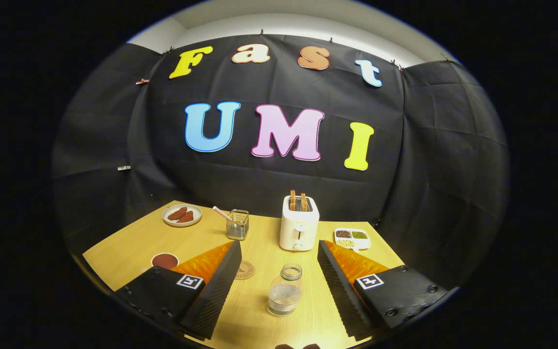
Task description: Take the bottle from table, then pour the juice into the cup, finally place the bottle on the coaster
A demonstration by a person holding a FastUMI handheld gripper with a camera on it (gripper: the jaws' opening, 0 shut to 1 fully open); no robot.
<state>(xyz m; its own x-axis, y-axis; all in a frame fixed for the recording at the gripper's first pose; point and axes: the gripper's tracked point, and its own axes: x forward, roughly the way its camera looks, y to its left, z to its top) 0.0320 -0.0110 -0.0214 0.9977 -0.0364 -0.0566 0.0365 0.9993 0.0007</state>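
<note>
The hand-held gripper point(279, 283) is spread wide, touching nothing. Between its fingers, near the wooden surface's point(124, 245) front edge, stands a small clear glass bottle point(285, 290), uncapped, holding perhaps a pale, cloudy liquid at its base.

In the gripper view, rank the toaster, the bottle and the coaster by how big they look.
1. Toaster
2. Bottle, between the open hand-held gripper fingers; nearer the camera, so this ranking is unsure.
3. Coaster, partly hidden.
</note>
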